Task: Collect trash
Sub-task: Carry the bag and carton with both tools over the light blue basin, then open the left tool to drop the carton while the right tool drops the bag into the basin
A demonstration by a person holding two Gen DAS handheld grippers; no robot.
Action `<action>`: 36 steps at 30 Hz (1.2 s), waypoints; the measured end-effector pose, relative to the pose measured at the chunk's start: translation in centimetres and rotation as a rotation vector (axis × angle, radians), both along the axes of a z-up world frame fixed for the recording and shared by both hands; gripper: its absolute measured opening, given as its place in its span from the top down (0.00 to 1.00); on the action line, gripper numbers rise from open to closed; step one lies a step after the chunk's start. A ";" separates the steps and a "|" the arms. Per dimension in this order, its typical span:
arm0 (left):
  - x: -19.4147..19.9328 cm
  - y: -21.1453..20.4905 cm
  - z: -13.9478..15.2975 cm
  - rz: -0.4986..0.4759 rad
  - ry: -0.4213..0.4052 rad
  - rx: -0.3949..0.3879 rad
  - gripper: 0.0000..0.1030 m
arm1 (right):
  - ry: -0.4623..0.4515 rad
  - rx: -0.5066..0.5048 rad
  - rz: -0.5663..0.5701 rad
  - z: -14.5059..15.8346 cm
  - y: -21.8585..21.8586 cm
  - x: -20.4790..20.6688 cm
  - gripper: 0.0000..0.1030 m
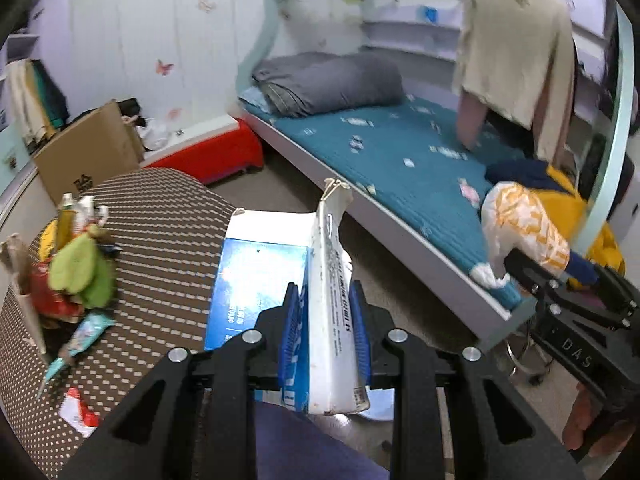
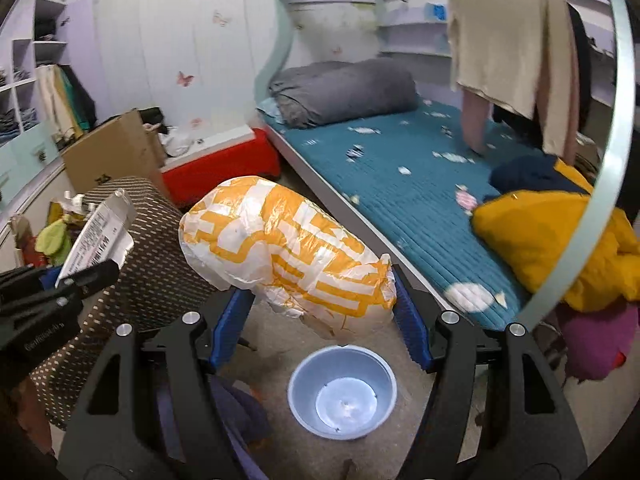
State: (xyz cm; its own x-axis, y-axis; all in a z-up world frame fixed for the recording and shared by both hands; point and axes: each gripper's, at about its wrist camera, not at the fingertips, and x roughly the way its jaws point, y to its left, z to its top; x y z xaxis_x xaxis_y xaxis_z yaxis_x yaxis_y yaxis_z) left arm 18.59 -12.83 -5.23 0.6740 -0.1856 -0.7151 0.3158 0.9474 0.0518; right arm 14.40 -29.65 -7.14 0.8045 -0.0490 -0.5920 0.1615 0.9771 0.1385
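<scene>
Two hand-held grippers are at work here, each with something between its blue pads. The left hand-held gripper (image 1: 325,330) is clenched on the narrow side of a white-and-blue paper bag (image 1: 280,280), which stands upright with its string handles at the top, just right of the table (image 1: 160,248) with the brown dotted cloth. The right hand-held gripper (image 2: 322,320) grasps an orange-and-white plastic bag (image 2: 288,248) — puffed up and crinkled — holding it in the air above the floor, with a pale blue plastic bowl (image 2: 342,392) lying on the floor right beneath it. In the left wrist view the same plastic bag (image 1: 524,232) shows at the far right, close to the edge of the bed (image 1: 400,160). On the left part of the table lies a loose heap of litter: a green cloth-like item (image 1: 84,272), a red wrapper (image 1: 50,292), a light blue tube-shaped packet (image 1: 80,340) and a red-and-white scrap (image 1: 78,408) near the table's near edge. Beyond the table stands a cardboard box (image 1: 92,148), with a red low bench (image 1: 216,156) to its right. On the teal bed sit a rolled grey quilt (image 1: 332,84) at the far end and a yellow jacket (image 2: 560,240) near the right.
</scene>
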 end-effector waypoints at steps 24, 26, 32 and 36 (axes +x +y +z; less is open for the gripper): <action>3.5 -8.6 -10.8 -0.202 0.171 0.102 0.22 | 0.321 0.044 -0.197 -10.6 -6.3 0.2 0.36; 3.9 -7.7 -11.2 -0.178 0.200 0.093 0.22 | 0.325 0.043 -0.186 -10.6 -6.0 0.5 0.36; 4.8 -4.8 -11.4 -0.099 0.219 0.098 0.22 | 0.352 0.038 -0.125 -11.4 -4.5 2.3 0.36; 5.2 -3.0 -11.5 -0.045 0.230 0.100 0.22 | 0.350 0.018 -0.075 -11.4 -3.1 3.6 0.32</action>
